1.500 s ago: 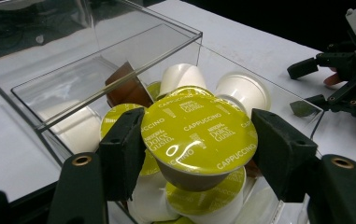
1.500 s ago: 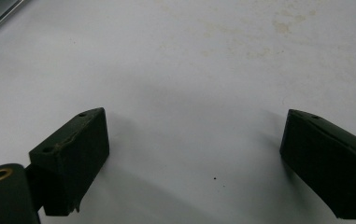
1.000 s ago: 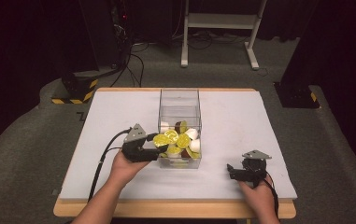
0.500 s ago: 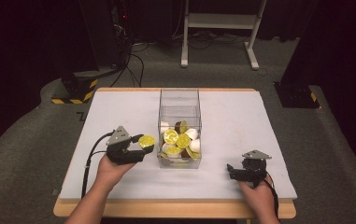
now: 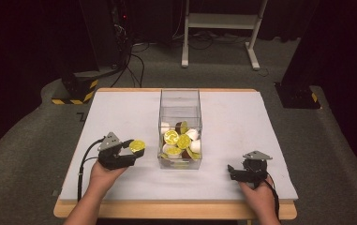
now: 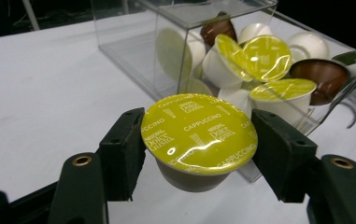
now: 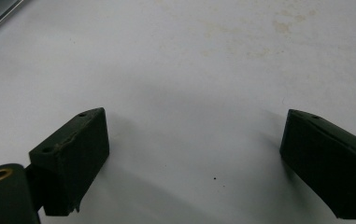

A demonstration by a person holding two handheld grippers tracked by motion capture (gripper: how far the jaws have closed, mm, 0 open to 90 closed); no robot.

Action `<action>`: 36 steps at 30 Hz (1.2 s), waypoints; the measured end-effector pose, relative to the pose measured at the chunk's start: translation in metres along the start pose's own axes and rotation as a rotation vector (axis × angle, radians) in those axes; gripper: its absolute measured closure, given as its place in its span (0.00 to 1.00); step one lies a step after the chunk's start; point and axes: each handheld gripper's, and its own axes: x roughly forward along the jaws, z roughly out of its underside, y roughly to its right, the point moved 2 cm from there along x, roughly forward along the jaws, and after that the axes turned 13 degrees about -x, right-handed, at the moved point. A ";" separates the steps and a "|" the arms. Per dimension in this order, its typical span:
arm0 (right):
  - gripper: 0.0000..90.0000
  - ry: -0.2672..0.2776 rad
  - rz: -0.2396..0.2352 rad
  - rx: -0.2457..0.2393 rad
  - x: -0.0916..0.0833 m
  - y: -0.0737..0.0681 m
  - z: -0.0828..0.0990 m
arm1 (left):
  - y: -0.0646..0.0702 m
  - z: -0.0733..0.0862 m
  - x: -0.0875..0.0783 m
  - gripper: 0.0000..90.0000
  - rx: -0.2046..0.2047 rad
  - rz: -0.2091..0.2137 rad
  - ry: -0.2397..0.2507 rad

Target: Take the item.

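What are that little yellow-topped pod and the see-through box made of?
The pod has a glossy yellow foil-like lid, judging by its sharp highlights and printed lettering; its brown cup looks like smooth plastic. The box looks like clear hard plastic, perhaps acrylic: straight transparent walls with bright edges.

Bright worktop, dark room around it

In the high view the white worktop (image 5: 120, 117) is evenly lit from above while the room toward 12 o'clock sinks into black. Glare streaks the capsule (image 6: 199, 133) foil lid and the clear box (image 6: 185, 28) walls; the nearest black jaws blur at 6 o'clock, casting soft shadows.
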 end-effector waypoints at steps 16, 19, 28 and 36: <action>0.09 0.000 0.000 0.000 0.000 0.000 0.000 | -0.033 0.008 -0.001 0.42 -0.009 -0.082 0.036; 0.09 0.000 0.000 0.000 0.000 0.000 0.000 | -0.037 0.008 0.001 0.42 -0.019 -0.093 0.045; 0.09 0.000 0.000 0.000 0.000 0.000 0.000 | -0.052 0.005 0.012 0.42 -0.006 -0.134 0.059; 0.09 0.000 0.000 0.000 0.000 0.000 0.000 | -0.055 0.001 0.024 0.42 -0.010 -0.141 0.063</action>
